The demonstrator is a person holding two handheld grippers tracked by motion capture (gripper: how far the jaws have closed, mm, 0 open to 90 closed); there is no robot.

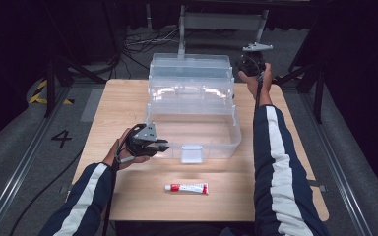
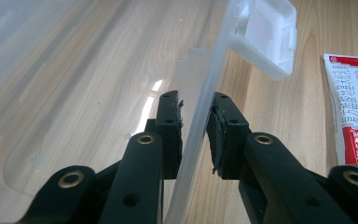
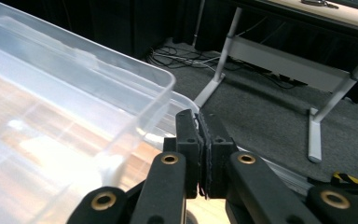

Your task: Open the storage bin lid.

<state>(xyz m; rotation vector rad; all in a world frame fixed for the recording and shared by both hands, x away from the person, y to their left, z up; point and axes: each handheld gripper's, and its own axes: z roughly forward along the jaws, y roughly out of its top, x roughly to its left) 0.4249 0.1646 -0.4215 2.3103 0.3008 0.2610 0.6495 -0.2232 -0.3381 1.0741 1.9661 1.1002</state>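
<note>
soft overhead light, dark surroundings

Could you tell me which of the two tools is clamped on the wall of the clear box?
The left tool: its pads press the front wall of the clear box from both sides. The right tool is shut on nothing, beside the raised lid.

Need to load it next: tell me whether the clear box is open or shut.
Open. The clear box has its lid swung up behind, leaving the tub uncovered and its latch hanging free.
</note>
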